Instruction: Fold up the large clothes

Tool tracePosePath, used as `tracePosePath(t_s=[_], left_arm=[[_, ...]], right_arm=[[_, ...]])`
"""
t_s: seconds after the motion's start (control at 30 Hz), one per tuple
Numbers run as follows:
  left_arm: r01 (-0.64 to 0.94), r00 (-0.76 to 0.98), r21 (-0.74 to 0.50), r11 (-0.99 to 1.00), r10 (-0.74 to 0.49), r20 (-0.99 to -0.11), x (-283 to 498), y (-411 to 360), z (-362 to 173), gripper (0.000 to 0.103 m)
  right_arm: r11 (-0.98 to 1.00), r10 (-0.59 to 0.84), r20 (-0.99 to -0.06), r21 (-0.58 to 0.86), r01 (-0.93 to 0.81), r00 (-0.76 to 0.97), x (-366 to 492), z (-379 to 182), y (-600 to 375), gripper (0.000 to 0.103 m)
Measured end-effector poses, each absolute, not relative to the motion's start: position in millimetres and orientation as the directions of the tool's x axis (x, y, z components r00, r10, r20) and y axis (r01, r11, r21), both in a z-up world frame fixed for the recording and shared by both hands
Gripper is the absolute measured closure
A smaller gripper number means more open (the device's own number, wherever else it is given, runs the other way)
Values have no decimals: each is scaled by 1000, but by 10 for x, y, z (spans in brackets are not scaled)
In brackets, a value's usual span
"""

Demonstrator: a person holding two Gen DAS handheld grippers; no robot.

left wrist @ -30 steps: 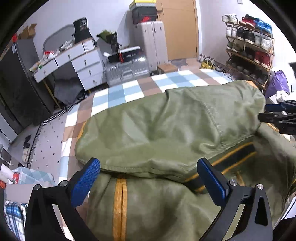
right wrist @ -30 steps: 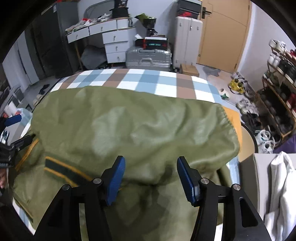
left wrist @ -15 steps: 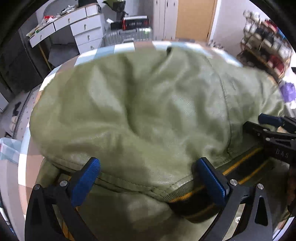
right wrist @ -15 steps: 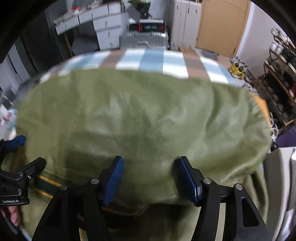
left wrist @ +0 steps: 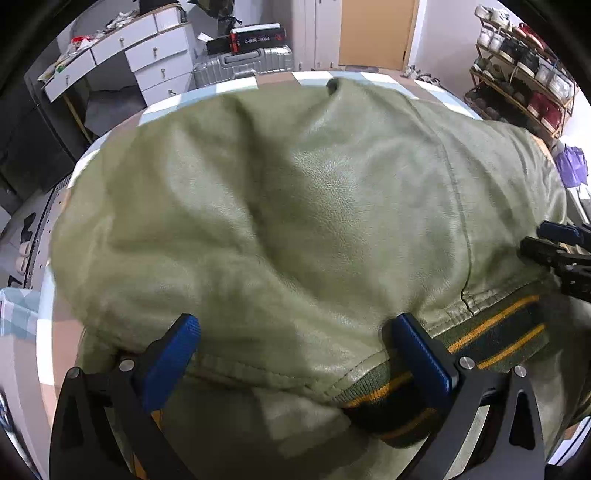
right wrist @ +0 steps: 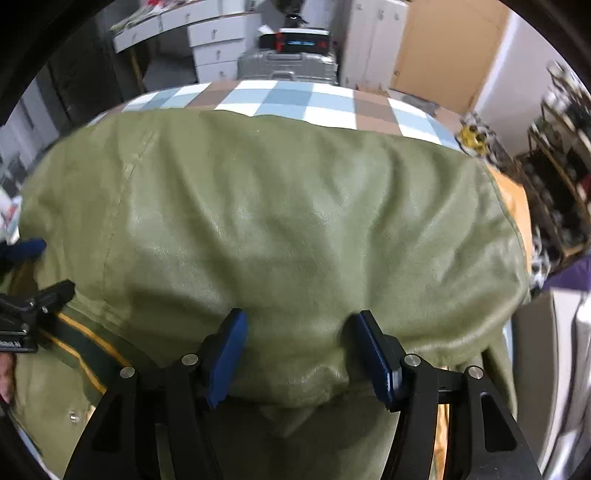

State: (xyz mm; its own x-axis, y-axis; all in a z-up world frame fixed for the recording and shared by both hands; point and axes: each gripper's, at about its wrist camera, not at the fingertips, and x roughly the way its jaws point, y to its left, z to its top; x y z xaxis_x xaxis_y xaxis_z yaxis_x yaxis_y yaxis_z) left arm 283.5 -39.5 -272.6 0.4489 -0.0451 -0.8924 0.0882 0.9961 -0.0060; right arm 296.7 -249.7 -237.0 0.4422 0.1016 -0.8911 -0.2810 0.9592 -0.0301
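An olive green jacket [left wrist: 295,192] with a leather-like sheen lies folded over itself on a checked bedspread [right wrist: 295,103]. Its dark ribbed hem with orange stripes [left wrist: 491,332] shows under the folded edge. My left gripper [left wrist: 295,347] points steeply down with its jaws wide apart, and the folded edge bulges up between the blue pads [left wrist: 173,350]. My right gripper [right wrist: 299,354] stands about half as wide and straddles the same edge further right. Puffy fabric fills its gap, with no clear pinch. In the left wrist view the right gripper's fingers [left wrist: 554,251] rest on the jacket at the right. The left gripper's fingers [right wrist: 33,306] show at the left of the right wrist view.
Beyond the bed stand a silver suitcase [left wrist: 243,62], white drawers [left wrist: 155,59] and an orange-brown door [left wrist: 376,33]. A shoe rack [left wrist: 524,70] lines the right wall. A bit of hand [right wrist: 5,376] shows at the left edge. White fabric [right wrist: 576,362] lies right of the bed.
Both grippers have come down onto the jacket's folded edge, which now fills most of each view. The jaw widths look the same as before.
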Motion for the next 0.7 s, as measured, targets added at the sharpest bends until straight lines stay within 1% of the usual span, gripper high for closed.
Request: tracePosePath(t_s=[0.07,0.13,0.2,0.27,0.33,0.4,0.43,0.5,0.57,0.6,0.63,0.67,0.7], left_arm=[[99,469,-20,995,-65,-881,2687,-363,-2592,1],[114,493,-3,993,-59,-868,2508,-328,-2458,1],[79,548,80,994,23,-836,2289,-237,-2282,1],[40,588,121,992,74,-806,2076,-106,-2137,1],[-14,602,135,991,116,-790,1837,92,-2048,1],[-70,594,124,990,142,-792,1577,346,-2023,1],[-95,590,114,989,148,-794,1470,471,-2031,1],[-128,573,80,989,139,-807,1257,703,-2111,1],[-154,550,50,987,128,-825,1126,768,-2202,1],[-161,547,10,987,98,-832,1082,818,-2253,1],[-167,548,-39,985,60,-834,1047,858,-2277,1],[-170,541,-112,979,-2,-841,994,914,-2308,1],[-172,533,-154,973,-39,-845,910,860,-2312,1]], right_arm=[[967,125,-883,7,-255,452,2849,-2226,-2533,43],[961,186,-849,53,-271,494,2591,-2008,-2583,43],[959,226,-823,93,-267,521,2290,-1831,-2648,43],[949,287,-794,159,-274,536,2005,-1694,-2670,43],[933,350,-751,224,-282,560,1734,-1563,-2604,38],[908,418,-692,291,-302,589,1448,-1503,-2517,29],[898,439,-668,312,-309,601,1345,-1496,-2469,27],[876,482,-621,357,-324,618,1141,-1577,-2360,16],[852,523,-617,397,-342,588,1030,-1716,-2190,16],[836,548,-617,425,-347,565,987,-1825,-2116,16],[822,569,-629,446,-354,529,964,-1940,-2042,16],[820,571,-671,452,-350,472,982,-2037,-1962,17],[814,578,-705,465,-348,410,994,-2099,-1898,17]])
